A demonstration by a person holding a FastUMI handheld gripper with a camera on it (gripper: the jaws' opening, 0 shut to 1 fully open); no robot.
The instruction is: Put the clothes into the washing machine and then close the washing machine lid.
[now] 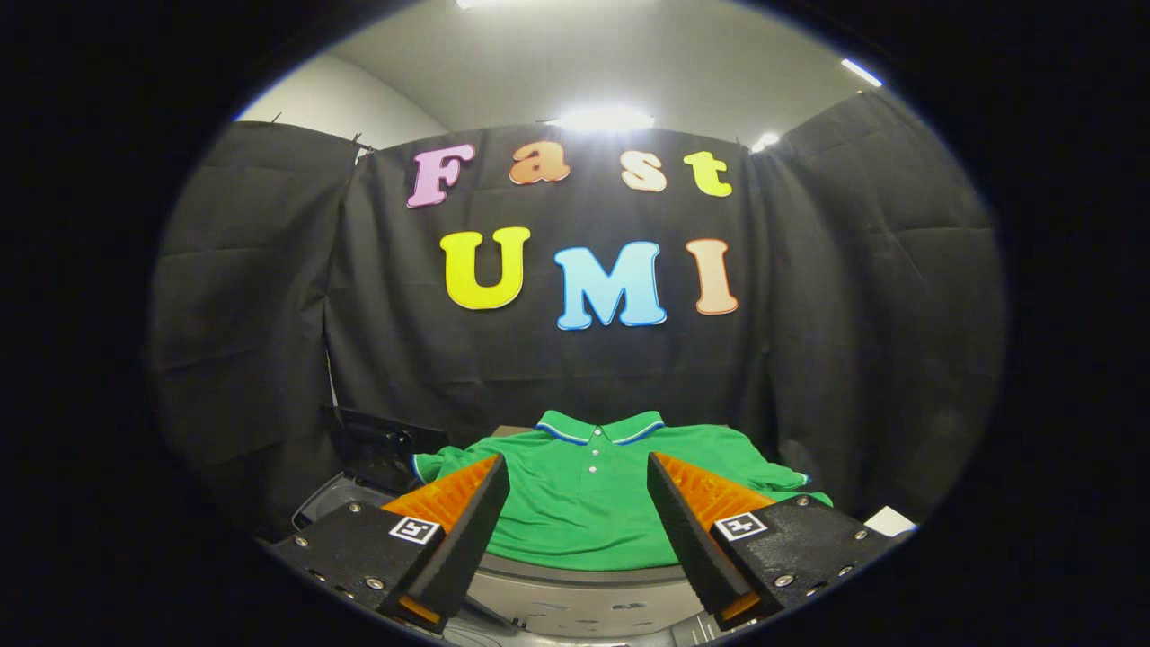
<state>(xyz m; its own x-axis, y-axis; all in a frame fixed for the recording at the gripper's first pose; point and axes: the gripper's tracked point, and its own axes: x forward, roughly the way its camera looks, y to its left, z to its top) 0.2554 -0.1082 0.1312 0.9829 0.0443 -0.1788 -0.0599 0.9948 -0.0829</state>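
So the green polo shirt [584,503] is laid out flat, front up, collar pointing away toward the black cloth wall [575,350], buttons running down the middle. It sits on a rounded grey surface [575,589] that I honestly can't identify for sure, could be the top of the washing machine, can't say. The shirt's lower hem hangs right at that surface's near edge, and both sleeves are partly blocked: the left one pokes out behind the left finger, the right one trails off behind the right finger. The hand-held gripper [579,474] is spread wide with nothing in it, and the shirt's chest shows in the gap between the two fingers, just ahead of and below the tips. No contact that I can make out. Off to the left, behind the shirt, there's a dark upright panel [382,445] that may be a raised lid, too murky to tell, with a grey curved rim [328,503] below it. A small white corner [889,519] peeks out past the right finger, cut off so no idea what it is.
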